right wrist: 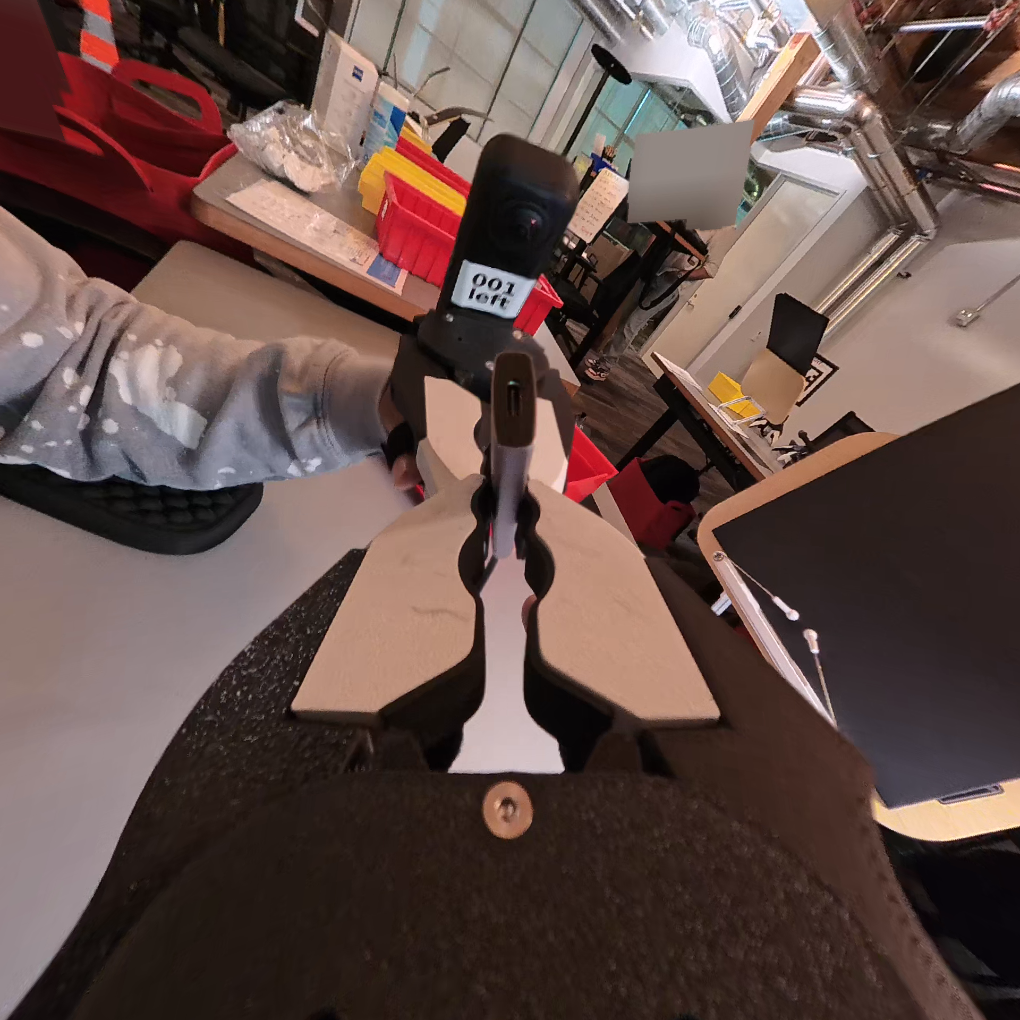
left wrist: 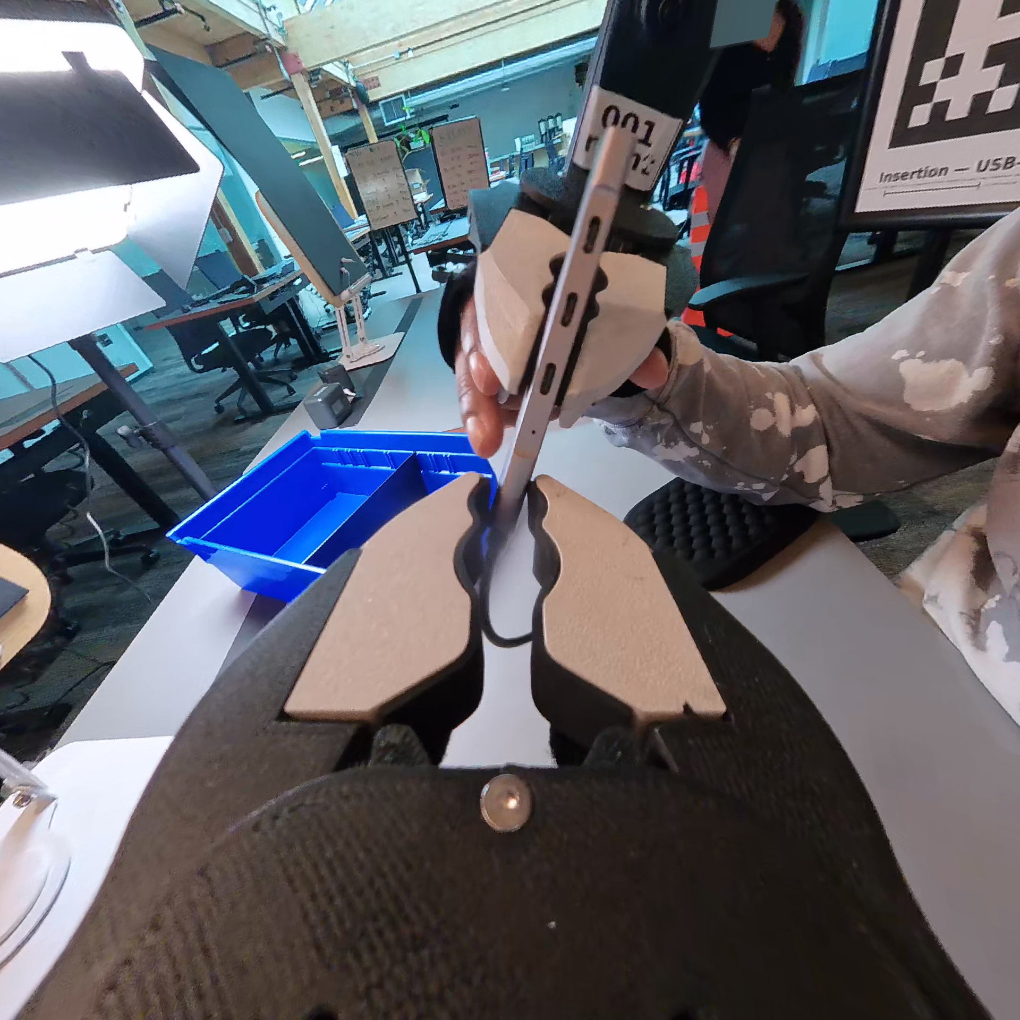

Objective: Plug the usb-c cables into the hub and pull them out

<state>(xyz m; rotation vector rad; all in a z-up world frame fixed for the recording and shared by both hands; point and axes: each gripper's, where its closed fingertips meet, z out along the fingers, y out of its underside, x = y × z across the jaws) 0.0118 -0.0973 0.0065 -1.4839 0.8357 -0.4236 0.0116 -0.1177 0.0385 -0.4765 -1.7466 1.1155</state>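
We have the hub, a thin grey bar, held up off the worktop between our two grippers, and no cable plug shows at any of its side ports. Its long axis runs from one gripper to the other: in the left wrist view it rises away from us, tilted a little to the right, with the row of ports on its narrow edge facing us; in the right wrist view we look almost straight down its length, the dark end cap with one port pointing back at the camera. The left gripper has its fingers clenched on the near end of the bar, and the right gripper has its fingers closed on the hub's other end, so both grasp the same piece. That shared hold is, we judge, the main risk: if our hands drift apart or twist unevenly, the bar could bend, slide through the pads or drop to the worktop. With both grippers busy, neither is free for a cable, and letting go on one side may let the bar swing. A blue bin sits well apart.
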